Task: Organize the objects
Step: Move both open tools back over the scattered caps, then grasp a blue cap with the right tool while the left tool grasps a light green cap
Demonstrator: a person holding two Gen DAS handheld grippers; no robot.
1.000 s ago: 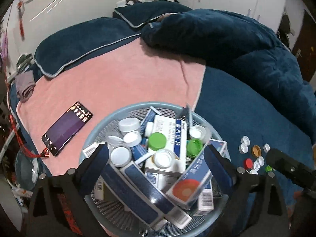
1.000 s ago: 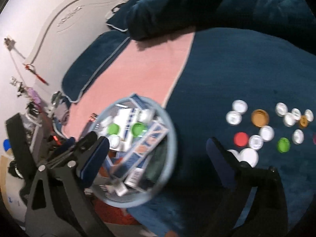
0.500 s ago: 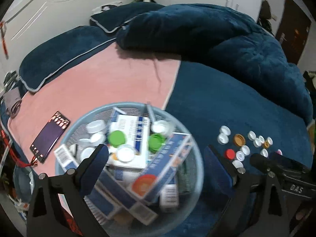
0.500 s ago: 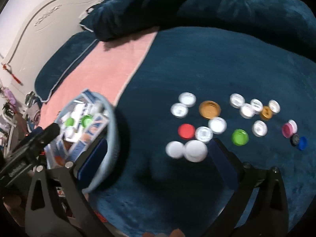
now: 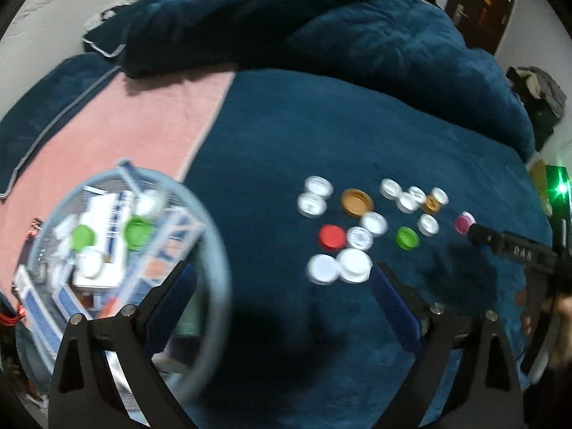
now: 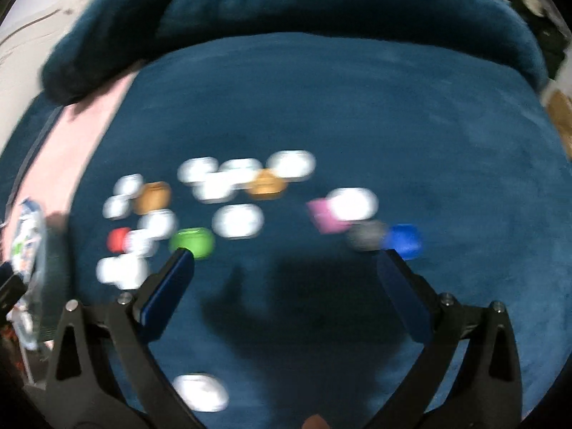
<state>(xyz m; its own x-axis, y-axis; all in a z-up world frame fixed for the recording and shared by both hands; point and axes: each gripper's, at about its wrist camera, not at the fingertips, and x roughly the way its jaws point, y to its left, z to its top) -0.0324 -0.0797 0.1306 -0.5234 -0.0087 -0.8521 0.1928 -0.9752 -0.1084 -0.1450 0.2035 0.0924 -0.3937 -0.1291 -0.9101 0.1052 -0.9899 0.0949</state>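
Several loose bottle caps lie on the dark blue blanket (image 5: 286, 136): white ones (image 5: 354, 264), a red one (image 5: 332, 237), a green one (image 5: 407, 237), an orange one (image 5: 356, 202) and a pink one (image 5: 464, 222). At the left stands a round pale-blue mesh basket (image 5: 218, 250), full of medicine boxes (image 5: 103, 228) and bottles. My left gripper (image 5: 282, 275) is open and empty, between the basket and the caps. The right wrist view is blurred. There my right gripper (image 6: 286, 257) is open and empty just short of the green cap (image 6: 192, 242) and a blue cap (image 6: 402, 239).
A pink sheet (image 5: 118, 132) covers the bed's left part, with a heaped dark blue duvet (image 5: 321, 28) behind. One white cap (image 6: 200, 391) lies apart, close under my right gripper. A black bar of the right tool (image 5: 507, 246) reaches in at the right.
Both views have swung right, away from the basket and onto the scattered caps. The basket has slid to the left edge. Both grippers stay open.
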